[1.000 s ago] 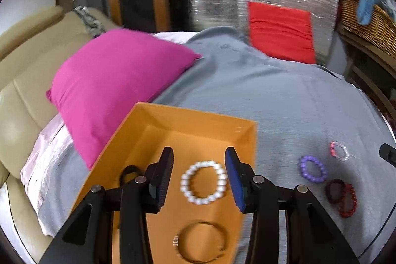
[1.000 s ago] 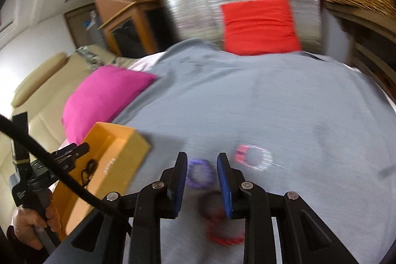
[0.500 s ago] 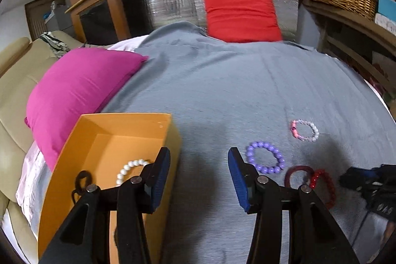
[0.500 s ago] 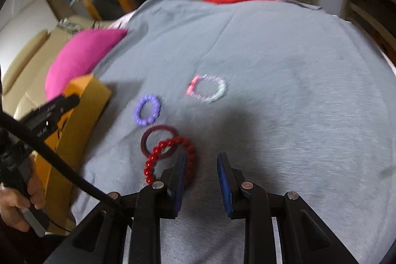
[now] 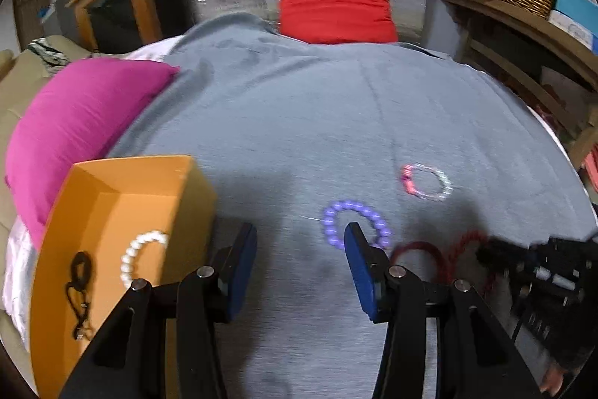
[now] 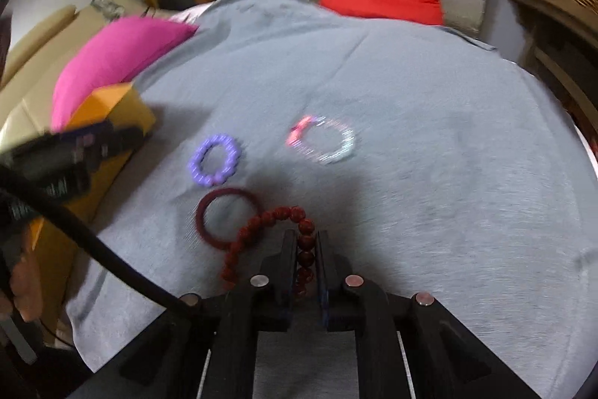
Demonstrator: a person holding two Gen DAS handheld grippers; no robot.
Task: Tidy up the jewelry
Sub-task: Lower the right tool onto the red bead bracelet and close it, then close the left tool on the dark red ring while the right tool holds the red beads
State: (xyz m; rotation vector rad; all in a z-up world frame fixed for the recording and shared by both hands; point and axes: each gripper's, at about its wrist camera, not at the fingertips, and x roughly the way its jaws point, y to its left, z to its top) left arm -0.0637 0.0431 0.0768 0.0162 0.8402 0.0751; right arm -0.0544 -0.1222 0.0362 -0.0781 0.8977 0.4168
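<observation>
Grey bedspread is carrying four loose bracelets. Right hand-held gripper is pinching the red bead bracelet narrow — orange box is sitting off to its left. Left hand-held gripper is hovering wide, empty, nearer the box.

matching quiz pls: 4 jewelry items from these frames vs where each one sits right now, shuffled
Items:
1. white pearl bracelet
2. red bead bracelet
3. purple bead bracelet
4. dark red bangle

Places:
A. loose on the grey blanket, touching nothing
B. inside the orange box
C. pinched in the right tool
D. on the blanket, overlapped by red beads

Pairs: 1-B, 2-C, 3-A, 4-D
</observation>
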